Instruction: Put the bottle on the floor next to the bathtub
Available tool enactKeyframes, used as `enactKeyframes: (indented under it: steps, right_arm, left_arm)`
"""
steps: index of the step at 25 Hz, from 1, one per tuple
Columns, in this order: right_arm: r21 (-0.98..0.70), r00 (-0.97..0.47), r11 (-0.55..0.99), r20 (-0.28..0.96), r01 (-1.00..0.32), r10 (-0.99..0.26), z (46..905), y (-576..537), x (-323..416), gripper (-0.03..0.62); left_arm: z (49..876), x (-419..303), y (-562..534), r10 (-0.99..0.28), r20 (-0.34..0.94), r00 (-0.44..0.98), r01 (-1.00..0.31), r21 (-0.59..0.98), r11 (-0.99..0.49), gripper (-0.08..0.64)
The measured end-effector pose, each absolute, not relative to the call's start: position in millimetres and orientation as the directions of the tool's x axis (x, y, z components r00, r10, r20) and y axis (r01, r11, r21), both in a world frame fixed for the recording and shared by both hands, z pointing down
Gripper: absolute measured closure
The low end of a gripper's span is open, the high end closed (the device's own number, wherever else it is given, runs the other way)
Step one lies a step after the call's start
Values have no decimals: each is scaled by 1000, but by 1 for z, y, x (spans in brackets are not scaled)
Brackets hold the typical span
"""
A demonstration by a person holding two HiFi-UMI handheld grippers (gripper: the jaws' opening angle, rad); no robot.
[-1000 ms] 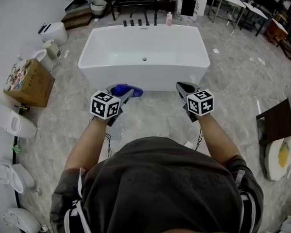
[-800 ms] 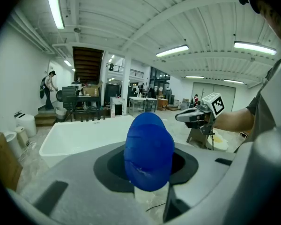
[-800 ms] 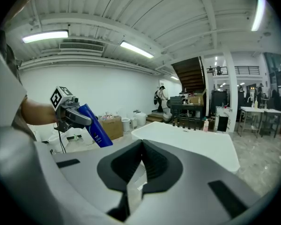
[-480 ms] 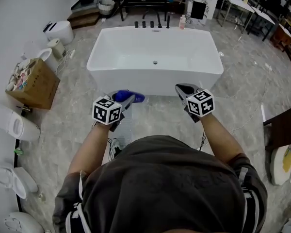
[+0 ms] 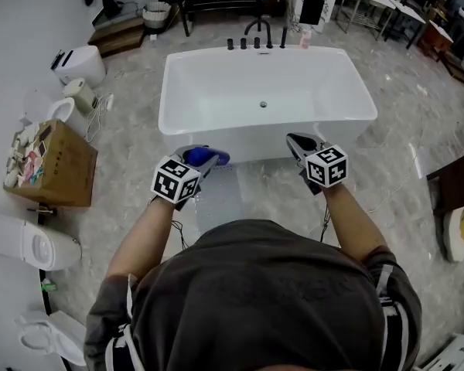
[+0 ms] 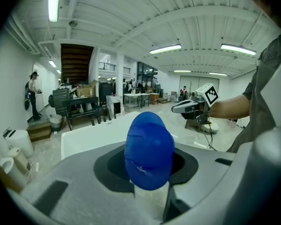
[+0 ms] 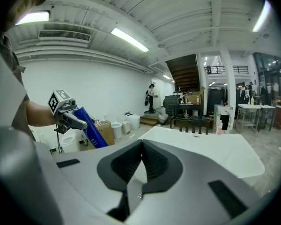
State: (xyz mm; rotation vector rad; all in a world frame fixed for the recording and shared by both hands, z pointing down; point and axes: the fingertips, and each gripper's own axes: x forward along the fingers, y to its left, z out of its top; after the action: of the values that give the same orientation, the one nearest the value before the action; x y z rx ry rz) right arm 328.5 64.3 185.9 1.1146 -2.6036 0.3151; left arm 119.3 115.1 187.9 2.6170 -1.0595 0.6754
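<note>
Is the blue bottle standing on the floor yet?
No: the blue bottle is clamped in the left hand-held gripper, off the floor.

No words that can be read
The blue bottle [image 7: 91, 129] has tiny white print, too small to read. The cube [image 5: 175, 180] on the left tool [image 5: 203, 159] and the cube [image 5: 327, 166] on the right tool [image 5: 300, 142] show only black-and-white squares.

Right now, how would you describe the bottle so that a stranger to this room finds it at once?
Start at the white bathtub. Just before its near wall, the person holds two grippers; the left gripper clamps the bottle. It is the only deep blue thing there, and the right gripper holds nothing.
</note>
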Motion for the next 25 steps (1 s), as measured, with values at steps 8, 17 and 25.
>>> enactKeyframes:
  steps: [8, 17, 25]
  right_arm:
    - [-129, -616, 623, 398, -771, -680, 211, 25, 286, 600]
    - [-146, -693, 704, 396, -695, -602, 239, -50, 259, 600]
    - [-124, -787, 821, 396, -557, -474, 257, -112, 225, 600]
  left_arm:
    - [196, 60, 53, -558, 511, 654, -691, 103, -715, 422]
    - [234, 50, -9, -570, 585, 576, -741, 79, -667, 422]
    - [274, 32, -65, -563, 701, 438, -799, 17, -601, 422]
